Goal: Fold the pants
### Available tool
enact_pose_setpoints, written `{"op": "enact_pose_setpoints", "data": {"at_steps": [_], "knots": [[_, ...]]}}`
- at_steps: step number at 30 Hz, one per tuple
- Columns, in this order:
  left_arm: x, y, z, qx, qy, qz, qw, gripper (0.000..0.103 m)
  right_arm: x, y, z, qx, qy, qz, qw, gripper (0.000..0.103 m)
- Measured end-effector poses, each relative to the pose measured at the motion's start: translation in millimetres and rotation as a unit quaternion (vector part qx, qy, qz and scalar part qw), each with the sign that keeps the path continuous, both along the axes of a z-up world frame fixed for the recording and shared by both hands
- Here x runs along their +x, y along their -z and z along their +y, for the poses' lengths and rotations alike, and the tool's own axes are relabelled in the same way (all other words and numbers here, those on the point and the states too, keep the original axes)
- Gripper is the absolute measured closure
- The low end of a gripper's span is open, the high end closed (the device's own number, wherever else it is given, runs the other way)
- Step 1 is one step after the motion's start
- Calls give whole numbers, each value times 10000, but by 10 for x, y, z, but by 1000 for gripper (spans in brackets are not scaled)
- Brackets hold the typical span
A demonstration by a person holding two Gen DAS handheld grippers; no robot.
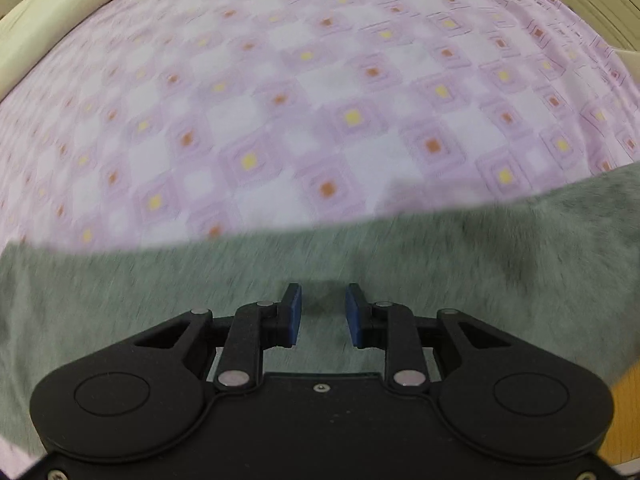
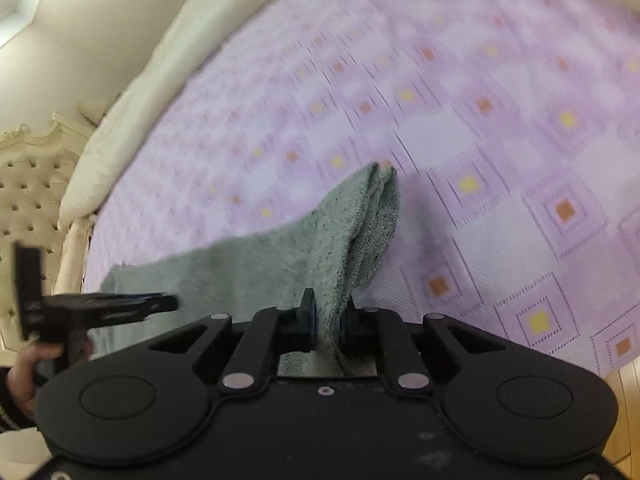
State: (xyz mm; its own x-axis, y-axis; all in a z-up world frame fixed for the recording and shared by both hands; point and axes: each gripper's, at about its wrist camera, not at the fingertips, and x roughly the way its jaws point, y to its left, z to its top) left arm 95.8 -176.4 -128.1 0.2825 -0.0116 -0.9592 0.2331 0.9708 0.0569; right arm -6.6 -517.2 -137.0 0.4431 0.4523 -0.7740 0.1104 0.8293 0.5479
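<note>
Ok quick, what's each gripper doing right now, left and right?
Left gripper: open, over the pants, nothing between its fingers.
Right gripper: shut on a bunched fold of the pants.

Lilac bedspread with yellow and orange squares (image 2: 460, 128), cream pillow (image 2: 132, 120) along its edge, tufted cream headboard (image 2: 28, 200), wooden floor (image 1: 624, 412)

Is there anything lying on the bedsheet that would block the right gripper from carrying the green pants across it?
Nothing visible does. The right gripper is shut on a bunch of the green pants, and the purple bedsheet ahead shows only its printed squares. The left gripper hovers off to the side, not in the way.
</note>
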Motion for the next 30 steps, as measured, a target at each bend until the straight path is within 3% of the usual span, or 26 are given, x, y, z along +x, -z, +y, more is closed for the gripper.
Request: {"op": "enact_pose_setpoints", "data": {"at_steps": [3, 6, 8, 11, 15, 18, 22, 25, 30], "knots": [[167, 117, -101, 144, 6, -135, 9998, 68, -32, -199, 31, -106, 127, -164, 9997, 91], [229, 105, -220, 354, 174, -287, 9988, 71, -53, -304, 69, -64, 280, -175, 9994, 91], [207, 9, -224, 288, 183, -363, 9988, 72, -52, -356, 95, -162, 269, -175, 9994, 91], [1, -192, -82, -21, -103, -477, 9988, 70, -28, -362, 133, -190, 342, -82, 9992, 91], [-407, -141, 86, -77, -450, -233, 9987, 71, -81, -408, 130, -209, 410, -65, 9989, 91], [-720, 67, 68, -11, -353, 187, 9992, 71, -72, -423, 198, -287, 421, -85, 9987, 91], [-937, 81, -16, 131, 84, 1, 9999, 72, -76, -467, 264, -441, 479, 6, 9979, 91], [-947, -43, 126, -252, 86, -16, 9996, 65, -96, -561, 362, -562, 517, -26, 9971, 91], [-910, -264, 706, -370, -155, -294, 9988, 65, -117, -878, 745, -723, 403, -253, 9962, 91]]}}
